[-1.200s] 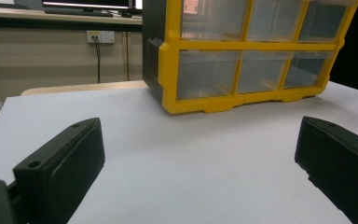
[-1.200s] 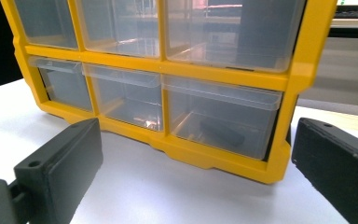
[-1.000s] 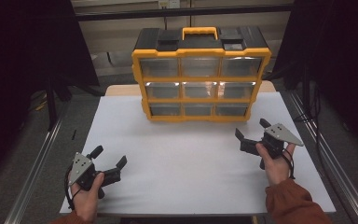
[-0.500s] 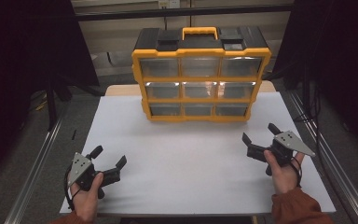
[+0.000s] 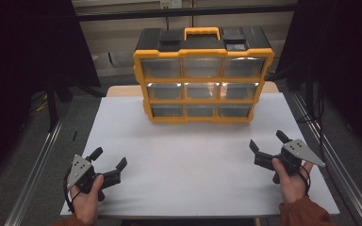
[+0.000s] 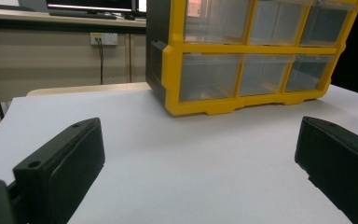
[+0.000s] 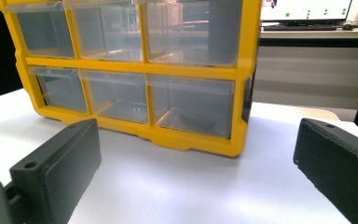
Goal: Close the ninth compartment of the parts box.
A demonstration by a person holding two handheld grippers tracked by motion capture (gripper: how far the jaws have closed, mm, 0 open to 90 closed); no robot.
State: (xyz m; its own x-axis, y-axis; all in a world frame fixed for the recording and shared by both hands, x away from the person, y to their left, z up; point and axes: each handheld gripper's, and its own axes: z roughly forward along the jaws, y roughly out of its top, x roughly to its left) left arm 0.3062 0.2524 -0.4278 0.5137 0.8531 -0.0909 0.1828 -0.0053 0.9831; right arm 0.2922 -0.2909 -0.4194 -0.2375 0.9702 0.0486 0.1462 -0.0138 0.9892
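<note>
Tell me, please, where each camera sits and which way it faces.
High view: above the near table edge, facing forward and down; both hands, left tool, right tool.
Left gripper view: on the left tool, facing the yellow plastic drawer cabinet; own black jaws.
Right gripper view: likewise, from the right.
All share the cabinet.

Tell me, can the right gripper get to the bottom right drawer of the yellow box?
Probably yes. The right gripper is open and holds nothing, and bare white table lies between it and the bottom right drawer of the yellow box. The drawer's front faces the gripper with nothing across it.
</note>
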